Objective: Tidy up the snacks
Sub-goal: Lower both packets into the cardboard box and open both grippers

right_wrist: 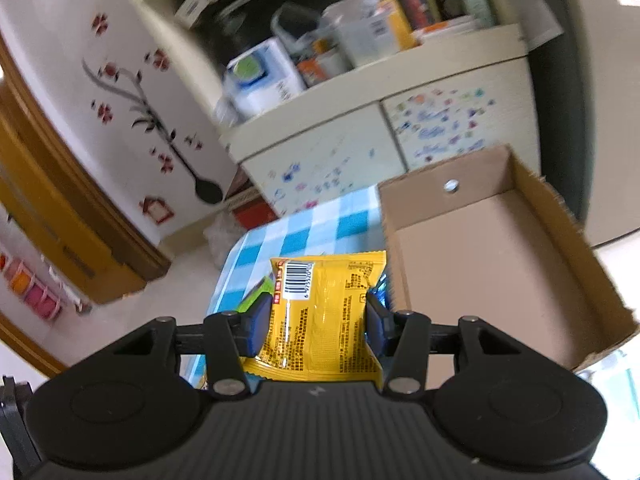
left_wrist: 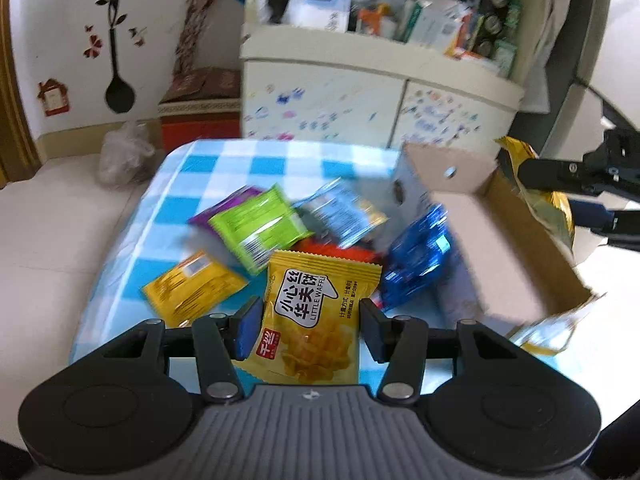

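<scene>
My left gripper point(left_wrist: 311, 320) is shut on a yellow Little Waffle packet point(left_wrist: 320, 280), held above a pile of snacks on the blue-checked table point(left_wrist: 256, 160). The pile holds a green packet point(left_wrist: 256, 228), a purple one point(left_wrist: 218, 216), another yellow one point(left_wrist: 192, 284), a light-blue one point(left_wrist: 340, 212) and a blue foil one point(left_wrist: 420, 256). An open, empty cardboard box point(left_wrist: 472, 176) stands to the right of the pile. My right gripper point(right_wrist: 316, 312) is shut on a yellow packet point(right_wrist: 320, 300), barcode side up, just left of the box point(right_wrist: 500, 260). That right gripper point(left_wrist: 546, 192) shows beyond the box's right wall.
A cream cabinet point(left_wrist: 360, 92) with cluttered shelves and scribbled doors stands behind the table. On the floor to the left are a red box point(left_wrist: 200, 120) and a plastic bag point(left_wrist: 124, 152). A gold packet point(left_wrist: 548, 332) lies by the box's near right corner.
</scene>
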A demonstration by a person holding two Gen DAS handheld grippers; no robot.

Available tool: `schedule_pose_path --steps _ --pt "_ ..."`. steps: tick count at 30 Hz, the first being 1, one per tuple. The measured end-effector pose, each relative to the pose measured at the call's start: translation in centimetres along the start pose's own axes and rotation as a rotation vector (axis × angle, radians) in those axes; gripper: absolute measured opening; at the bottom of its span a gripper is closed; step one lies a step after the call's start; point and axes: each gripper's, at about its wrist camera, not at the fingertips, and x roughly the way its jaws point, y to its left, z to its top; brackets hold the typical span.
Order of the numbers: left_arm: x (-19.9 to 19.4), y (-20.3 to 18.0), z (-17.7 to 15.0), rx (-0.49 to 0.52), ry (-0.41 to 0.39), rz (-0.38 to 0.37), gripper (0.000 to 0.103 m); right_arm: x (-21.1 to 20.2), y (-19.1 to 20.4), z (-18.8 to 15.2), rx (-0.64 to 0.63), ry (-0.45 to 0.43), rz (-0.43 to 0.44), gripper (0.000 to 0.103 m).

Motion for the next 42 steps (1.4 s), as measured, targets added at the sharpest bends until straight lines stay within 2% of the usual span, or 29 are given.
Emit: schedule_pose_path --steps 9,14,18,22,37,39,40,42 --pt "0.1 -4.2 3.5 -0.003 -0.042 -0.112 0.057 -3.5 -3.2 3.2 0.066 -0.101 -0.041 0.049" --pt "0.8 -7.0 4.6 0.017 -0.045 -0.168 0.057 -4.4 -4.5 4.5 0.044 -0.116 -0.078 0.049" --pt "1.7 -9.4 5.1 0.042 -0.041 -0.198 0.057 -4.4 -6.5 5.2 0.094 -0.116 -0.078 0.049" --pt "3.0 -11.3 5.3 0.058 -0.023 -0.210 0.057 -4.0 -8.3 5.3 0.183 -0.107 -0.094 0.049" --pt "7.5 -15.3 4.9 0.102 0.043 -0.221 0.058 -2.4 -10.9 5.3 0.307 -0.084 -0.149 0.049" --pt "7.7 -15.5 5.0 0.107 0.036 -0.218 0.062 -2.2 -11.3 5.3 0.329 -0.079 -0.156 0.051" --pt "7.8 -15.6 5.1 0.107 0.034 -0.216 0.068 -2.1 -11.4 5.3 0.341 -0.077 -0.158 0.053" --pt "7.5 -15.6 5.2 0.112 0.019 -0.219 0.074 -1.8 -11.8 5.2 0.373 -0.068 -0.165 0.055"
